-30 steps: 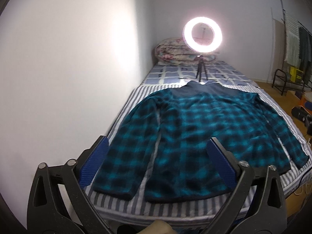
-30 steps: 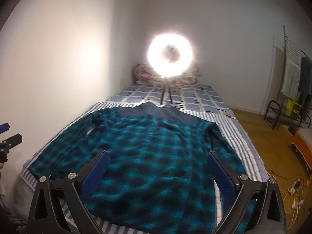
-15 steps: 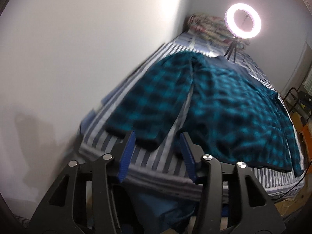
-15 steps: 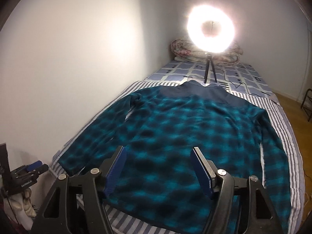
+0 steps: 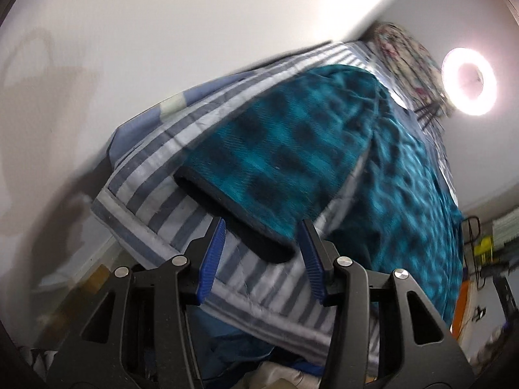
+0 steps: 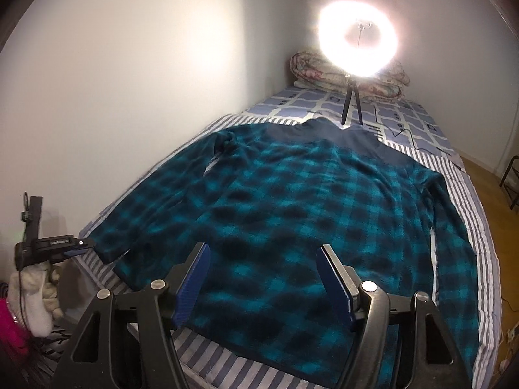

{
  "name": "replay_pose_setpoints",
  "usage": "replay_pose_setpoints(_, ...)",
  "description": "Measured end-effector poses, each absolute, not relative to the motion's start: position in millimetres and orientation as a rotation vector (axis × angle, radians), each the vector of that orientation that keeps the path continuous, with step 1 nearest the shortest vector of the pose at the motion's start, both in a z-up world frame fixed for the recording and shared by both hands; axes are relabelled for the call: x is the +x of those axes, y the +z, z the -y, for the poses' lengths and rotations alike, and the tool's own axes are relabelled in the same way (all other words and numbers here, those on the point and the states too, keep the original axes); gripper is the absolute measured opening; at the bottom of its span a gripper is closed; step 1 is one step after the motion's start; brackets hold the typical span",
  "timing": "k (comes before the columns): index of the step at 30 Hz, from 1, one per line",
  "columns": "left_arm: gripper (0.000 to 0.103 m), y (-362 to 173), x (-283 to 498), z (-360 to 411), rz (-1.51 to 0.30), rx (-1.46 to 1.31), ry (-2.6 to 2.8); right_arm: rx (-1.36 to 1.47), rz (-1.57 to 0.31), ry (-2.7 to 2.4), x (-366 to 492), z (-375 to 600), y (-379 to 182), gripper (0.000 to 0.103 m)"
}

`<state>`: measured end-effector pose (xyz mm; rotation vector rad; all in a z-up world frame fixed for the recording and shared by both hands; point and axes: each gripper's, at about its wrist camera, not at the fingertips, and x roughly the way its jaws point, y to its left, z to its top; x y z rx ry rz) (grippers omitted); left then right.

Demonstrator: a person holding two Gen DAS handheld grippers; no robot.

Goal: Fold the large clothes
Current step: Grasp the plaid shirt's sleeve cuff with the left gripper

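Both grippers have their blue fingers spread apart, and neither one holds anything. On the left gripper (image 5: 261, 253) the fingers (image 5: 212, 256) sit on each side of the dark cuff (image 5: 233, 214) of one sleeve (image 5: 279, 149), right by it, but I cannot tell if they touch it. That cuff lies near the corner of the bed (image 5: 142, 214) that is next to the white wall (image 5: 129, 48). The right gripper (image 6: 262, 278) hangs open above the bottom part of the shirt (image 6: 292, 201), and its fingers (image 6: 191, 278) are wide apart with air between them. The shirt is big, fuzzy, and blue-green with dark checks, and it has a plain dark blue part at the neck. It lies flat and spread out on the striped sheet (image 6: 227, 366), with one sleeve reaching to the wall side of the bed and the other along the side by the floor. Its bottom edge is near the close end of the bed. A bright ring light (image 6: 356, 35) stands on little legs just past the neck of the shirt. A rolled-up flowery blanket (image 6: 311, 68) sits at the far end of the bed, behind the light.
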<state>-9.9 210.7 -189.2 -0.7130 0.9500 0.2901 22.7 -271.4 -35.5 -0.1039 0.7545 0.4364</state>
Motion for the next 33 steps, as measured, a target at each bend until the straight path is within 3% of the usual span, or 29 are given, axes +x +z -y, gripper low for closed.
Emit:
replay_pose_setpoints(14,0.048,-220,17,-232,-0.961,-0.786,0.411,-0.148,-0.7,0.47,-2,271,-21,0.071)
replay_pose_setpoints(15,0.045,-219,19,-232,-0.955,-0.775,0.413,-0.147,-0.702,0.469,-2,272,-21,0.071)
replay_pose_setpoints(18,0.011,-217,24,-231,-0.947,-0.717,0.408,-0.133,-0.711,0.469,0,275,-22,0.071)
replay_pose_setpoints(19,0.009,-214,26,-229,-0.936,-0.7,0.398,-0.125,-0.715,0.469,1,276,-21,0.071)
replay_pose_setpoints(28,0.008,-121,44,-151,-0.791,-0.356,0.186,-0.038,-0.777,0.476,20,286,-24,0.07)
replay_pose_setpoints(33,0.008,-82,59,-79,-0.771,-0.104,-0.017,0.038,-0.823,0.514,52,293,-16,0.055)
